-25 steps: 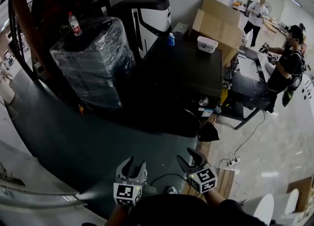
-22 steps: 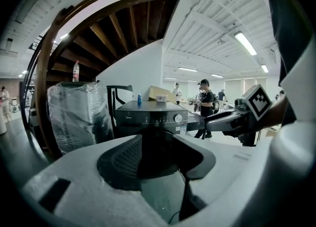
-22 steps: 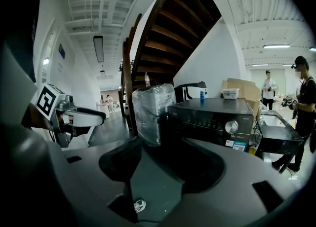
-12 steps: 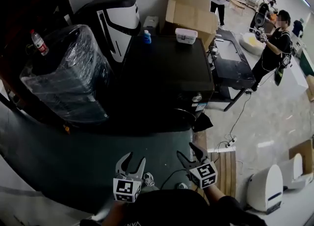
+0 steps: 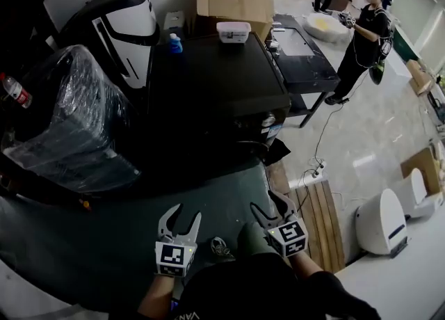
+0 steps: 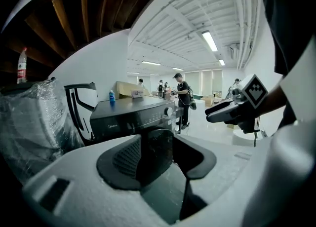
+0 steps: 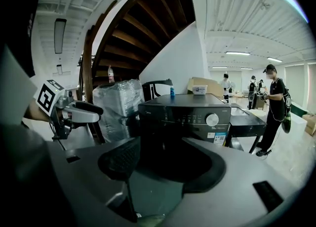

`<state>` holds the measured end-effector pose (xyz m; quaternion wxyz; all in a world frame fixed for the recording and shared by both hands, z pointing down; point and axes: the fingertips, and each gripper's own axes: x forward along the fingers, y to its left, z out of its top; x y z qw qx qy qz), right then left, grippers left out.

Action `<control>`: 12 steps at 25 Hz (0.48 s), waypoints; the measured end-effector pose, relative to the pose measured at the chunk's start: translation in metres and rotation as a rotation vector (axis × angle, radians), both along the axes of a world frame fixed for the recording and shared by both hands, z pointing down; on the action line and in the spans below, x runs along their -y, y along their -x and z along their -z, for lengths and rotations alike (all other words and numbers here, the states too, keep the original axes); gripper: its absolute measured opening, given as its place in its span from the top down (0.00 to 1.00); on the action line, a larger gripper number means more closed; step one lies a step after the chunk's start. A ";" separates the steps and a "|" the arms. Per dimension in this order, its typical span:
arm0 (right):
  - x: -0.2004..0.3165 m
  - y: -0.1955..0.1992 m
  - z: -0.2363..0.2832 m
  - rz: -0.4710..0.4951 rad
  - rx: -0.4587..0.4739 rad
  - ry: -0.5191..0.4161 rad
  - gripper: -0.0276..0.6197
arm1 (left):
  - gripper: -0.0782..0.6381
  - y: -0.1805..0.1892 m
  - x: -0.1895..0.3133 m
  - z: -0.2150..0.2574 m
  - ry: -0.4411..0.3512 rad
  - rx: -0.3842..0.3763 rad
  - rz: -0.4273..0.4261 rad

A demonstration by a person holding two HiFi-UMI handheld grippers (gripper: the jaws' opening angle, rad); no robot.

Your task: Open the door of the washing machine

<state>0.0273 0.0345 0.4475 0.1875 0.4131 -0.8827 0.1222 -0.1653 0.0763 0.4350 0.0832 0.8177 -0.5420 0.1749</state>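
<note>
Fig.: approach; washing machine [image 5: 208, 85] door [image 6: 158, 144] appears shut | my left gripper [image 5: 179, 222] wide, empty | my right gripper [image 5: 272, 213] just opened wide, empty | next: reach door's rim.

1. The right tongs [image 7: 165, 168] are standing wide apart, having just been opening, with nothing sitting between them.
2. They are facing the black washing machine [image 7: 182, 117].
3. The left tongs [image 7: 89, 108] are hovering at the left, near a plastic-wrapped appliance [image 7: 116, 103].
4. 1 person [image 7: 274, 107] is standing at the right.
</note>
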 end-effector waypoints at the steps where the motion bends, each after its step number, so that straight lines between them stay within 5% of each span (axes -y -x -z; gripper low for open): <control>1: 0.001 -0.001 -0.003 -0.007 -0.008 0.003 0.57 | 0.62 -0.001 0.005 0.000 -0.006 0.008 -0.015; 12: 0.064 -0.014 -0.033 -0.008 -0.071 0.024 0.57 | 0.62 -0.015 0.070 -0.042 0.062 0.056 -0.074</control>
